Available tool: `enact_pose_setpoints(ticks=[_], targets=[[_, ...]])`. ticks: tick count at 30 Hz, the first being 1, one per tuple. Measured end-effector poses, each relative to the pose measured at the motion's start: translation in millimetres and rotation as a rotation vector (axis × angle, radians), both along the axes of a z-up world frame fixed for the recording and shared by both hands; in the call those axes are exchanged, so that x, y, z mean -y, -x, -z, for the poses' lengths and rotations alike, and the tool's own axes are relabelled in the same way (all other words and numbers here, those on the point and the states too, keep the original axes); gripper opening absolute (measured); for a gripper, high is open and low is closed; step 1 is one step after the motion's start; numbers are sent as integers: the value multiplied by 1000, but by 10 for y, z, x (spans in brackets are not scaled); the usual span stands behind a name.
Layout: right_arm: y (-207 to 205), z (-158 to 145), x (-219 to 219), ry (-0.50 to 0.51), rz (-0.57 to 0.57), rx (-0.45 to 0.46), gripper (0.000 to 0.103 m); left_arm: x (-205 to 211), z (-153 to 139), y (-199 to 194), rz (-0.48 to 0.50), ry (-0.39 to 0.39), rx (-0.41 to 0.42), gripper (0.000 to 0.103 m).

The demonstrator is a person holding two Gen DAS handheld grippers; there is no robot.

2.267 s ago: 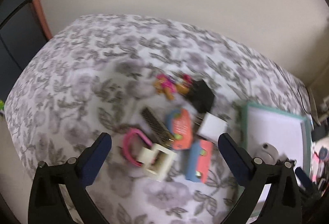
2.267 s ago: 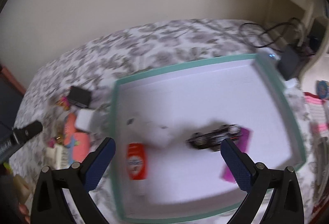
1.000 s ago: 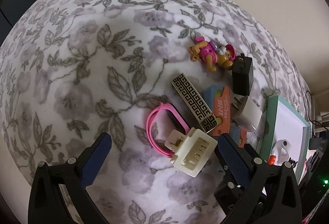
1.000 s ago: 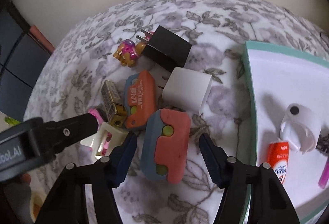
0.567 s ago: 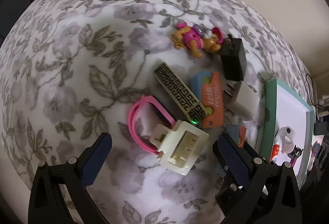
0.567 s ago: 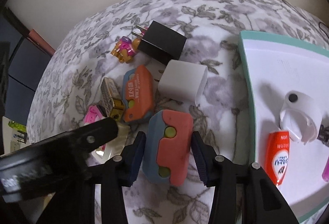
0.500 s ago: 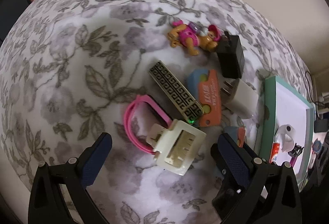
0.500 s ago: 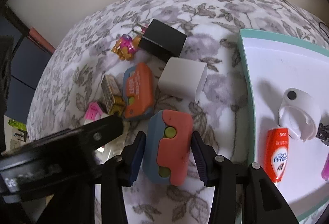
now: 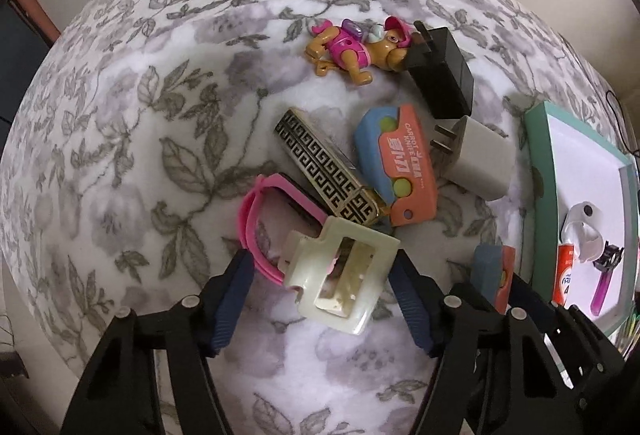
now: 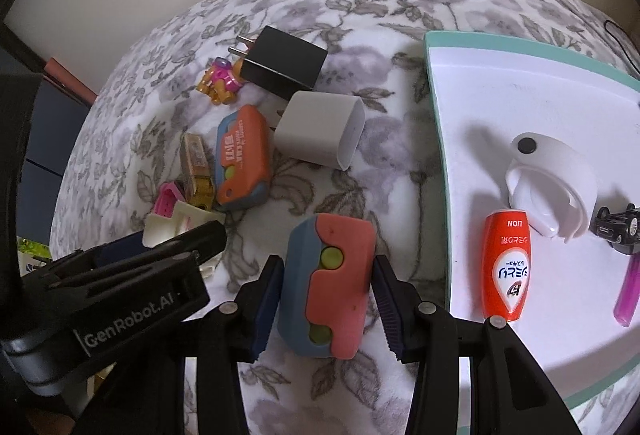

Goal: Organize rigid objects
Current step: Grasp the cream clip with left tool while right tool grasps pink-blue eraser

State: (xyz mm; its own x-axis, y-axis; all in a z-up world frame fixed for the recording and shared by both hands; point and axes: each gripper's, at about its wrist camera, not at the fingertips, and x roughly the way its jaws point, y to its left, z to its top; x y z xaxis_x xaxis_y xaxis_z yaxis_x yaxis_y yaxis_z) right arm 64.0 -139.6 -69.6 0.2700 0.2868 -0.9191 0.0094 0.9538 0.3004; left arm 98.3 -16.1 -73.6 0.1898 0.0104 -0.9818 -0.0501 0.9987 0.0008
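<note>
The floral bedspread (image 10: 400, 35) carries a teal-rimmed tray (image 10: 434, 115) at its right edge, already holding a white cap, an orange tube and a few small pieces; seven objects are left outside, so the sorting looks less than half done. The right gripper (image 10: 326, 289) is clamped on a blue-and-orange case (image 10: 328, 283) just left of the tray, its long axis running along the fingers. The left gripper (image 9: 320, 285) has just been closing around a cream clip (image 9: 344, 275) that points toward the bedspread's near edge, its right finger touching it, its left one apart.

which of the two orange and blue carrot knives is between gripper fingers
The one without lettering, nearest the tray: the right gripper is clamped on its sides. The lettered one lies free among the clutter, beside the white charger.
</note>
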Motion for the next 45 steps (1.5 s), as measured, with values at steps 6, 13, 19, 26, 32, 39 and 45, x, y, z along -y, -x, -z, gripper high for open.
enact_pose_setpoints(ticks=[6,13,19,26,32,39,45], targets=[[9,-1,3,2,-7,-2,48,22,-61,57,35,33,4,53],[-3,8,-7,-1,-10,-4,48,-54,-72,58,23,76,10,52],[-5,10,-24,7,-18,1,48,-168,-150,65,16,87,30,52],[-9,11,-8,-4,-13,-2,48,-173,-276,82,17,96,62,52],[7,-51,38,-12,-5,10,47,-174,-407,96,26,106,103,51],[47,-207,63,-12,-8,49,45,-138,-494,101,25,120,132,51],[82,-303,91,-17,-13,73,42,-100,-592,122,34,119,159,51]])
